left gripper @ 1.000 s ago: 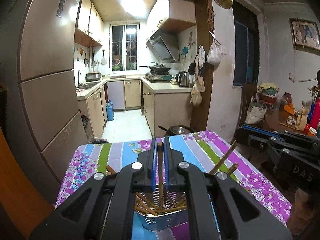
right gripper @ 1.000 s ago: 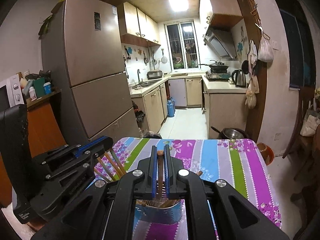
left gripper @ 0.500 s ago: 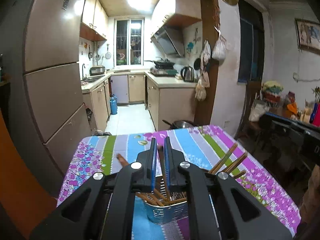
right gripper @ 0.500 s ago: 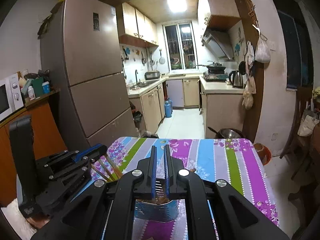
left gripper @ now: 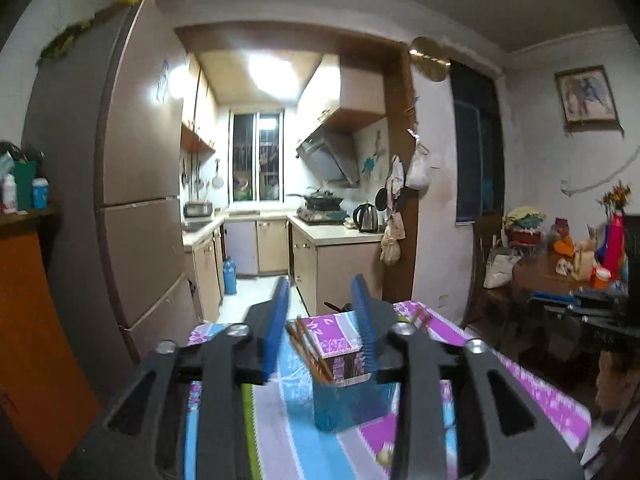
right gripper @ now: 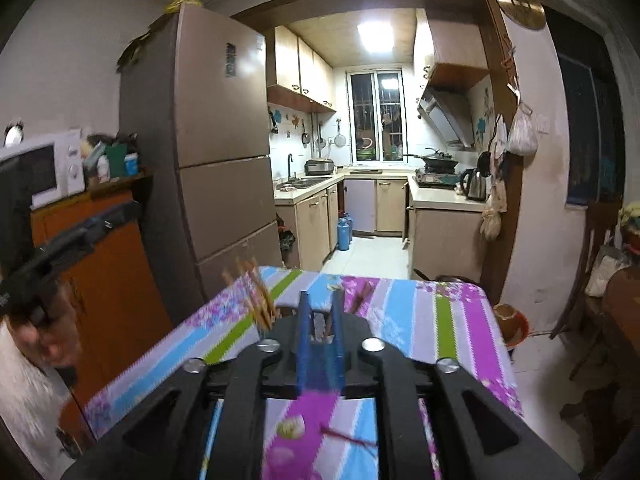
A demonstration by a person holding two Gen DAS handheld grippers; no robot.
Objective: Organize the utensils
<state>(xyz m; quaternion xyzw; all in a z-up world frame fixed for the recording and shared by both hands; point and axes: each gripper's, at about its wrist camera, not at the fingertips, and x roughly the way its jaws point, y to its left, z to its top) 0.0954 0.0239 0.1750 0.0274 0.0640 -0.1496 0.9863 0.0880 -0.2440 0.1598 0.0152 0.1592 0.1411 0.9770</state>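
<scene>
The left gripper point(left gripper: 320, 312) now stands with its blue fingers spread wide and nothing between them. A second ago they were pinched on a single chopstick over the metal holder point(left gripper: 346, 392), so that chopstick has evidently been let go into the holder and the gripper has pulled back and up. The chopsticks point(left gripper: 308, 346) lean out of the holder toward the left, and the holder sits on the striped floral tablecloth point(left gripper: 280, 420) just ahead of the open jaws.

The right gripper point(right gripper: 320, 316) has its fingers drawn in to a narrow gap. A second ago they too held a stick — now motion blur hides whether anything is left between them, and I cannot tell. It has lifted as well, the holder point(right gripper: 320, 376) lying low behind its fingers.

That points to both sticks being delivered, the sorting near its end.

Only the right view shows a loose reddish stick point(right gripper: 348, 438) on the cloth near the bottom edge — possibly a stray chopstick — and the fanned chopstick tops point(right gripper: 256, 292). Only the left view shows the holder's open mouth.
</scene>
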